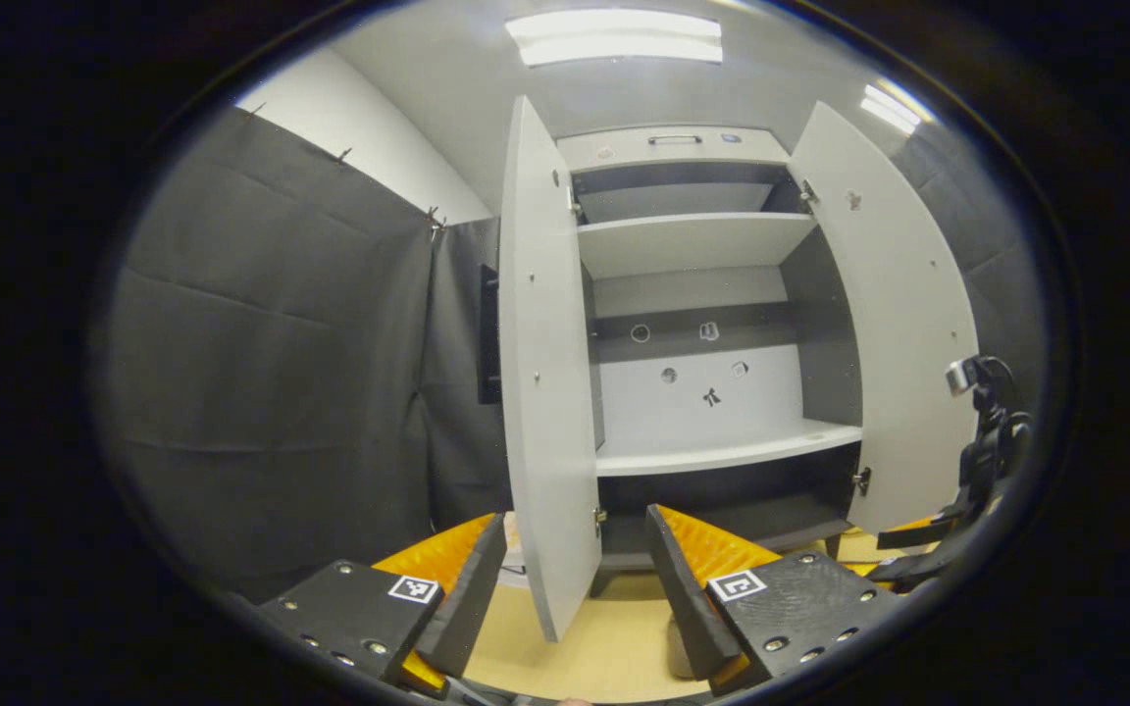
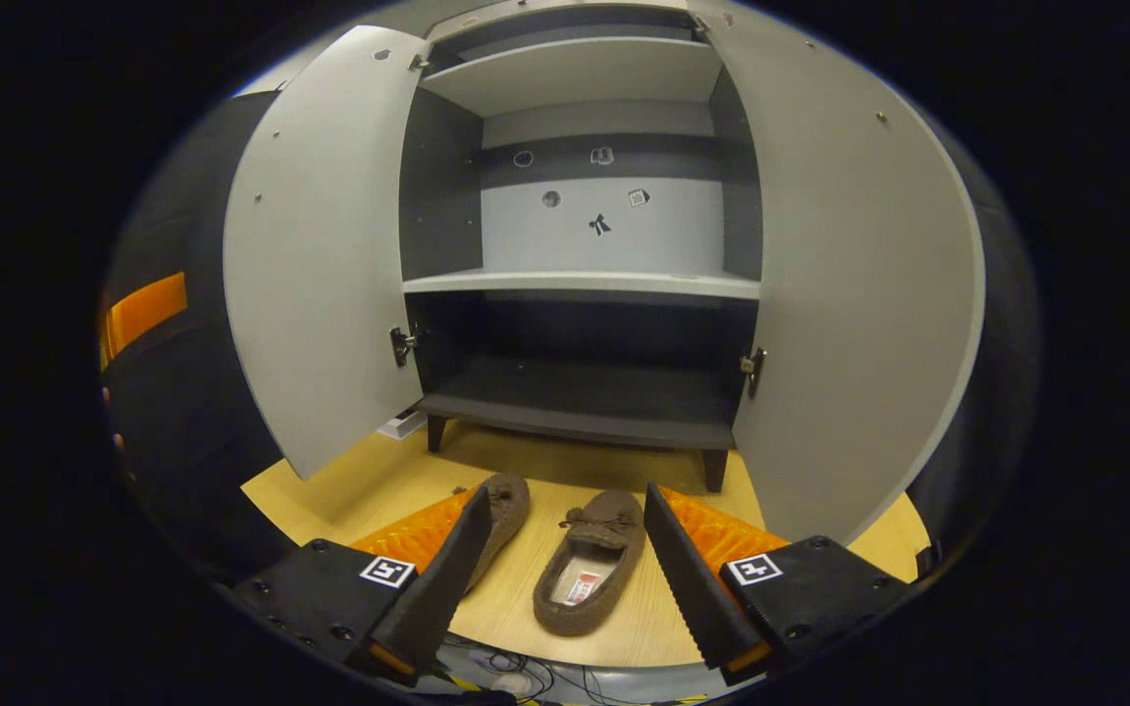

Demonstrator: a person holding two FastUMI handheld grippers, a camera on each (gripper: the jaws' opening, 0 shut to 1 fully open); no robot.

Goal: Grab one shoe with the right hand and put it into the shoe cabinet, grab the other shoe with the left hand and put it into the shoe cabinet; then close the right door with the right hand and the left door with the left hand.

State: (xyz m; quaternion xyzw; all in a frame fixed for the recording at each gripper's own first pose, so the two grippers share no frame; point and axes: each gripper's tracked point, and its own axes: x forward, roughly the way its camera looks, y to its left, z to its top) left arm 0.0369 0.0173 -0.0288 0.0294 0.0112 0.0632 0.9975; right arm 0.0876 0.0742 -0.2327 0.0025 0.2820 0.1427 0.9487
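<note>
Right gripper [image 2: 560,579] released, mine, hovering over two shoes [image 2: 590,574] on floor [image 2: 349,485] before shoe cabinet [image 2: 585,284]. Left gripper [image 1: 575,588] released, facing left door [image 1: 545,392]. Both doors open.

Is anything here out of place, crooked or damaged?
Nothing stands out. Both cabinet doors hang open and look straight; the shelves are level. Two brown shoes lie side by side on the floor, not yet stored. Both grippers are open.

Ceiling light panel [image 1: 614,37], dark cloth wall [image 1: 271,343], tangled cables [image 2: 511,672] on floor
</note>
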